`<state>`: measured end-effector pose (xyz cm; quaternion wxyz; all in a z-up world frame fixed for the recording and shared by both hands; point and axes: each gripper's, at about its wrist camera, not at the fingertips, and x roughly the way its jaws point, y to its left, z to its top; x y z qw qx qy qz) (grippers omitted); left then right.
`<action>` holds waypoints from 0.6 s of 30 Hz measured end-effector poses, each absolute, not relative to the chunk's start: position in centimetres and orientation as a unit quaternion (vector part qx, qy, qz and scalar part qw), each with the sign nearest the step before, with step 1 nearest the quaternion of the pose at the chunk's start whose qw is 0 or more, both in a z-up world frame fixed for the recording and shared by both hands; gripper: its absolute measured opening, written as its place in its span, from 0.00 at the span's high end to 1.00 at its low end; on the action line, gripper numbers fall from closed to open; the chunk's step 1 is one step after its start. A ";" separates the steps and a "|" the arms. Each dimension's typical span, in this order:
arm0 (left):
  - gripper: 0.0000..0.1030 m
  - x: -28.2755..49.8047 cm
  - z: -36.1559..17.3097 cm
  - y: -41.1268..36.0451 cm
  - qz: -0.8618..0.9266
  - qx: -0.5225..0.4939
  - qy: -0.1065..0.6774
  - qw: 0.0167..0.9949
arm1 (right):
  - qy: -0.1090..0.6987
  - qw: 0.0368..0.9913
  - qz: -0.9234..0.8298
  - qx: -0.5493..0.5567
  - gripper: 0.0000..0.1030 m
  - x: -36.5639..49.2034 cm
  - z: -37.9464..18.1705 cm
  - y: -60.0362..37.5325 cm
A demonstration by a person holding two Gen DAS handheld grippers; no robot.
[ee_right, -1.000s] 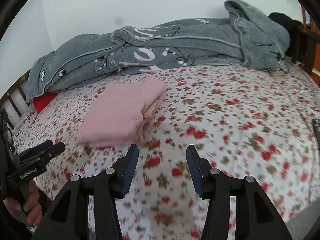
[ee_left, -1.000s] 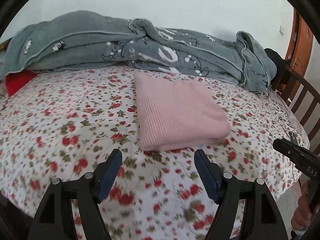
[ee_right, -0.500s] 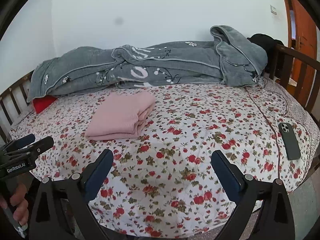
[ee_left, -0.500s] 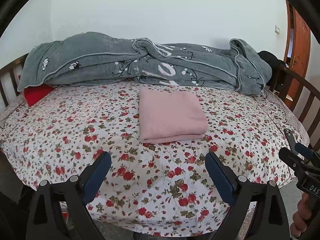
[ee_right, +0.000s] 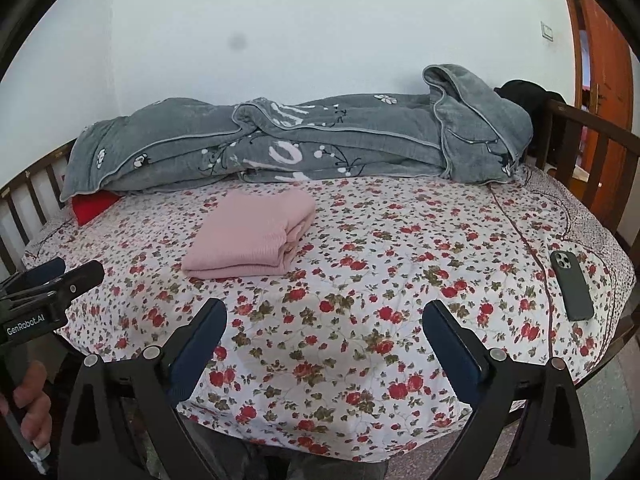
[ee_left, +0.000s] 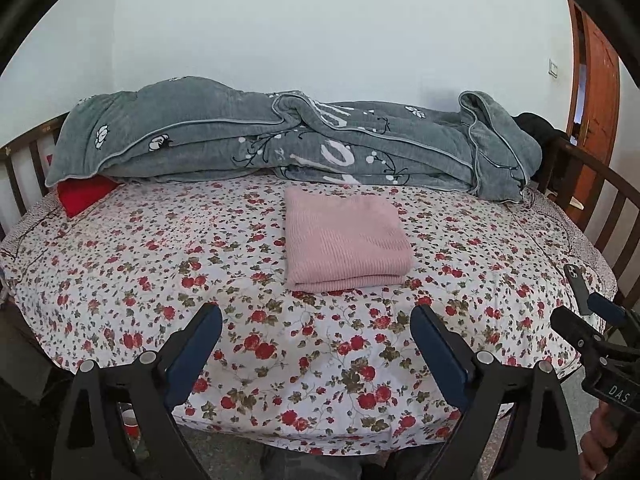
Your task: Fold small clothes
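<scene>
Floral bedsheet is spread over the bed. A folded pink garment is laid flat near its middle, just before the grey blanket. Left gripper and right gripper are held apart from the garment, jaws spread wide, nothing between them. A phone is placed near the right edge.

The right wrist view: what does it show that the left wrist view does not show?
Only the right wrist view: the right tongs, open and empty, and the whole dark phone on the bedsheet. Only the left wrist view: the left tongs, open and empty, and a red cup under the bed. Both: the folded pink garment, the grey blanket, the red cushion.
</scene>
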<state>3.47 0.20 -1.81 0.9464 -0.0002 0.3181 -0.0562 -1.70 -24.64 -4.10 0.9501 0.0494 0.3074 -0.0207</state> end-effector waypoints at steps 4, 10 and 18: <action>0.07 3.5 -1.9 0.2 -0.052 0.002 0.316 0.947 | 0.308 0.950 -0.020 0.048 0.06 -1.7 -4.2 -24.5; 0.07 3.7 -2.2 0.4 -0.054 0.000 0.321 0.946 | 0.303 0.951 -0.023 0.051 0.06 -1.7 -4.1 -24.3; 0.07 3.5 -1.9 0.6 -0.059 0.000 0.314 0.948 | 0.298 0.953 -0.027 0.045 0.06 -2.0 -3.7 -24.0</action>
